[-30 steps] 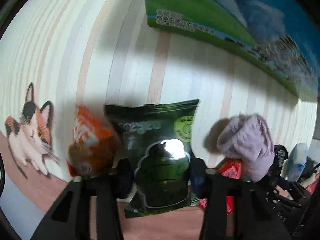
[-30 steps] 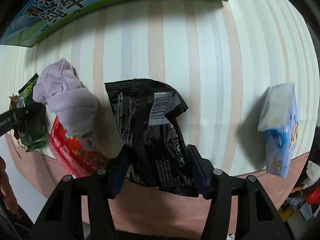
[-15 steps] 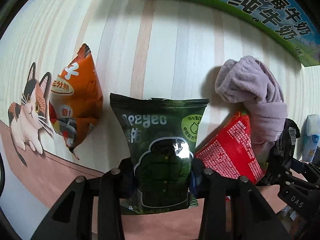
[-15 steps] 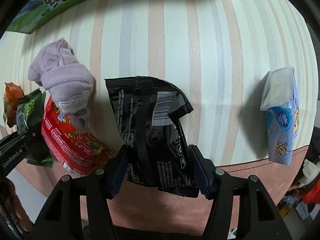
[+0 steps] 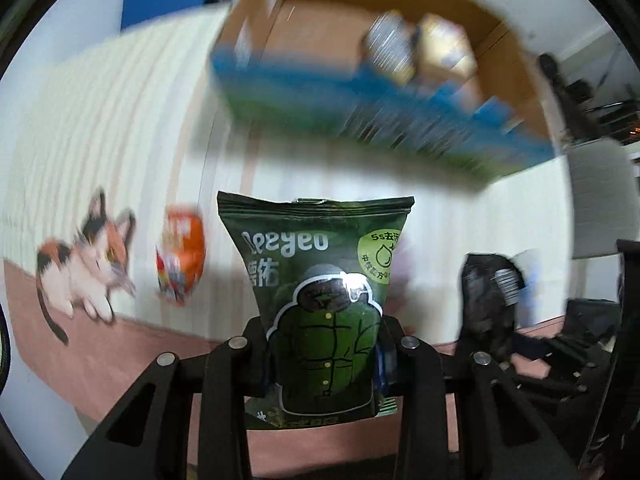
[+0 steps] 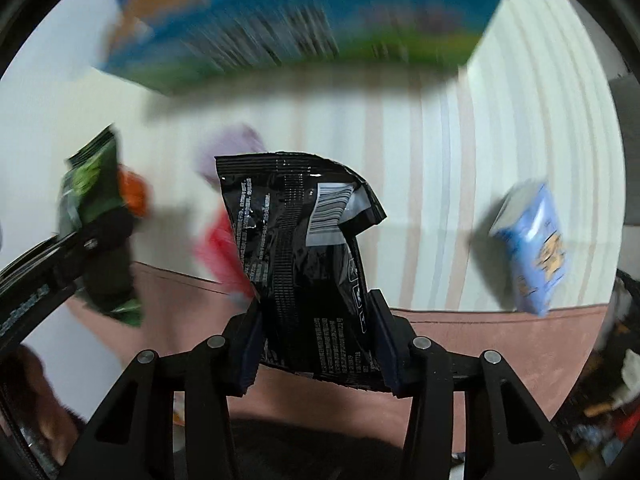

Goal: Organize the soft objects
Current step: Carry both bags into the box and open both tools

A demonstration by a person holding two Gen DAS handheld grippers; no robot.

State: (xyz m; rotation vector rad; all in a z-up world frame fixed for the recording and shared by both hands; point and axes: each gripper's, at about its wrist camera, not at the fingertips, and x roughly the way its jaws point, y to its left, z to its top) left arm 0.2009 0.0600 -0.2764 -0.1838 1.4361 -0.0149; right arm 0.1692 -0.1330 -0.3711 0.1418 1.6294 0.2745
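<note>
Left wrist view: the left gripper (image 5: 324,356) fingers, clamped on the green packet (image 5: 316,280), face the open carton (image 5: 400,80) ahead, while the right gripper (image 6: 318,340) fingers, just closing, grip the black packet (image 6: 296,240).

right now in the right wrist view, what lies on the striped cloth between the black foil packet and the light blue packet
Nothing: in the right wrist view, the striped tablecloth is bare between the black foil packet and light blue packet.

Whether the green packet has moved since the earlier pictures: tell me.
Yes. The green packet, clamped in the left gripper, has lifted off the striped cloth, toward the box.
</note>
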